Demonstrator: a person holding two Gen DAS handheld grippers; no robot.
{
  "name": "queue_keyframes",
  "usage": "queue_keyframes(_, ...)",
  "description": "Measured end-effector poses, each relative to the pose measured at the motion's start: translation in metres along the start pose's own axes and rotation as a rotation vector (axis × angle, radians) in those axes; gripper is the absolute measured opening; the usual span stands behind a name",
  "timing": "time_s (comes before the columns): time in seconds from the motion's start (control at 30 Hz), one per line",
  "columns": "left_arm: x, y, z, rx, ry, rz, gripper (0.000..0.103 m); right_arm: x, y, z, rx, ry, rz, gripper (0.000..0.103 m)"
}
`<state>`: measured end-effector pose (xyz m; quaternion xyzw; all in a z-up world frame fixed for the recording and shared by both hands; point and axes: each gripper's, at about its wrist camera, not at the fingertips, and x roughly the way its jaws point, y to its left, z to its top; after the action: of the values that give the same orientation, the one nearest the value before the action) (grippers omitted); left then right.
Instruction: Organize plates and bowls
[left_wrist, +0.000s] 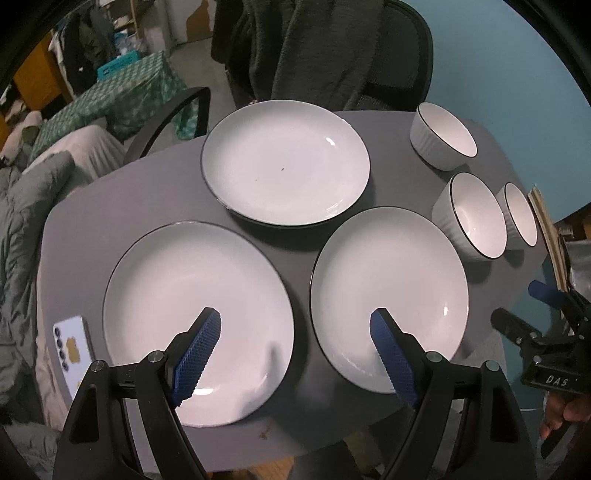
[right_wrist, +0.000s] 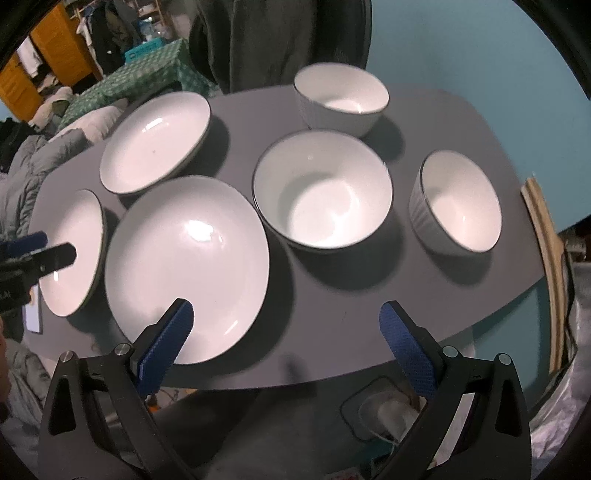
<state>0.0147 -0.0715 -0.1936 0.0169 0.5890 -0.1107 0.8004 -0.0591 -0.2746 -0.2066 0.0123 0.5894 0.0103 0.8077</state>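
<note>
Stacking has not yet been started, as far as can be judged: three plates and three bowls are laid out singly on the grey counter (left_wrist: 155, 192), none nested in another.

At the left edge of the counter, a phone (left_wrist: 72, 349) is seen lying just beside the near-left plate (left_wrist: 177, 295). The left gripper (left_wrist: 295, 332) is held above the near edge, its jaws set wide apart and empty; one blue pad is seen over the near-left plate and the other over the near-right plate (left_wrist: 391, 280). The far plate (left_wrist: 284, 162) is placed behind these two, close to both but apart from them.

To the right, the bowls are grouped: the far bowl (right_wrist: 341, 98) near the back edge, the middle bowl (right_wrist: 323, 188) just beside the near-right plate, and the right bowl (right_wrist: 458, 201) near the right edge. The right gripper (right_wrist: 286, 326) is held over the near edge, its jaws likewise wide apart and holding nothing.

All stacking is judged to remain: plates onto plates, bowls into bowls.

Open room is limited. Bare counter is found mainly in front of the middle and right bowls. The near plates reach close to the near edge, so little margin is offered there. A chair (left_wrist: 399, 74) draped with cloth is stood behind the far edge.
</note>
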Motion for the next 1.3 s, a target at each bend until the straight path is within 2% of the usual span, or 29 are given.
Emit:
queue_keyframes(0.23, 0.020, -0.017, 0.011, 0.079, 0.017, 0.020, 0.085, 0.021, 0.001, -0.006, 0.029, 0.028, 0.015, 0.093)
queue_keyframes(0.43, 0.037, -0.030, 0.021, 0.142, 0.026, 0.050, 0.084, 0.034, -0.004, -0.007, 0.057, 0.048, 0.027, 0.084)
queue_keyframes(0.53, 0.042, -0.032, 0.024, 0.150, 0.040, 0.050, 0.078, 0.037, -0.008, -0.009, 0.068, 0.059, 0.038, 0.078)
queue_keyframes(0.7, 0.048, -0.036, 0.027, 0.148, 0.044, 0.048, 0.077, 0.040, -0.016, -0.010, 0.089, 0.076, 0.061, 0.058)
queue_keyframes(0.8, 0.051, -0.037, 0.028, 0.138, 0.059, 0.035, 0.070, 0.041, -0.018, -0.012, 0.087, 0.089, 0.070, 0.045)
queue_keyframes(0.9, 0.056, -0.036, 0.028, 0.125, 0.069, 0.029, 0.064, 0.042, -0.020, -0.013, 0.072, 0.099, 0.083, 0.037)
queue_keyframes(0.97, 0.060, -0.035, 0.028, 0.115, 0.093, 0.018, 0.056, 0.038, -0.020, -0.014, 0.057, 0.098, 0.092, 0.033)
queue_keyframes(1.13, 0.066, -0.033, 0.027, 0.098, 0.117, -0.008, 0.049, 0.036, -0.022, -0.018, 0.031, 0.106, 0.103, 0.030)
queue_keyframes(1.3, 0.073, -0.034, 0.028, 0.108, 0.152, 0.001, 0.040, 0.034, -0.029, -0.019, 0.016, 0.114, 0.122, 0.030)
